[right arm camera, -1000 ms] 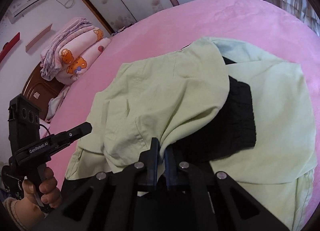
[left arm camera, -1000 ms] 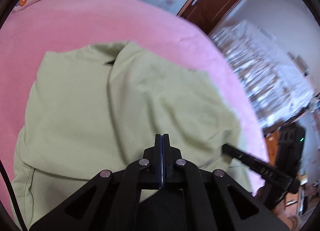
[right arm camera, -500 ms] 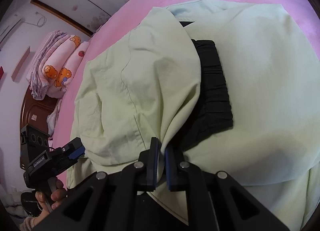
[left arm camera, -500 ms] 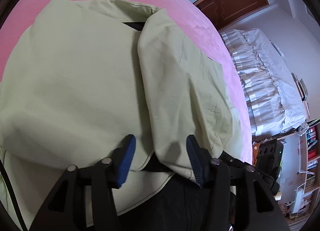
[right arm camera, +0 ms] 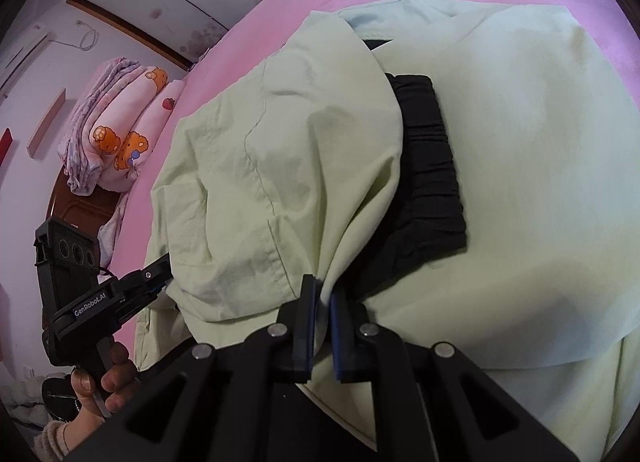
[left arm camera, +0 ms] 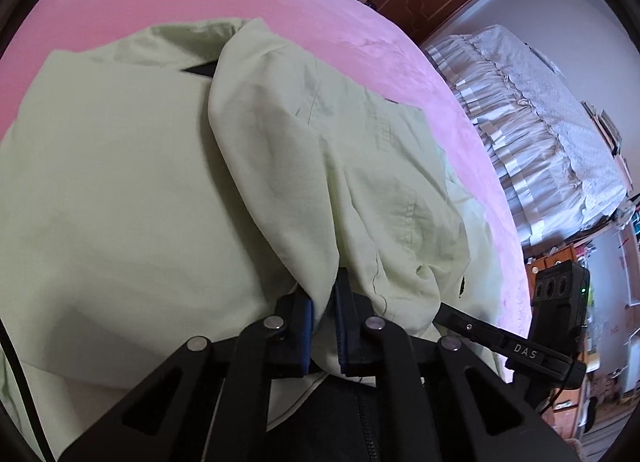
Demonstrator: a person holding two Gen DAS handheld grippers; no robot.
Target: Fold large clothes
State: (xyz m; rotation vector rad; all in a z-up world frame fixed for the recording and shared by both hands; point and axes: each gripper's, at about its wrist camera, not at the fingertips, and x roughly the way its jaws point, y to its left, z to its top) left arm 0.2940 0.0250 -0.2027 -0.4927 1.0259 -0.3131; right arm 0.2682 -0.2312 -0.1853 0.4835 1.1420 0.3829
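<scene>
Pale green jacket [left arm camera: 120, 190] spread on pink bed, sleeve folded across, black ribbed cuff [right arm camera: 428, 166] showing.

Open pink bedspread [left arm camera: 160, 2] beyond the jacket [left arm camera: 120, 182]; folded quilts [right arm camera: 116, 134] at its far corner.

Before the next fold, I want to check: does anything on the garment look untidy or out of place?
Yes. The black ribbed cuff lies exposed across the light green garment, and the folded-over flap is bunched and wrinkled, not flat.
</scene>
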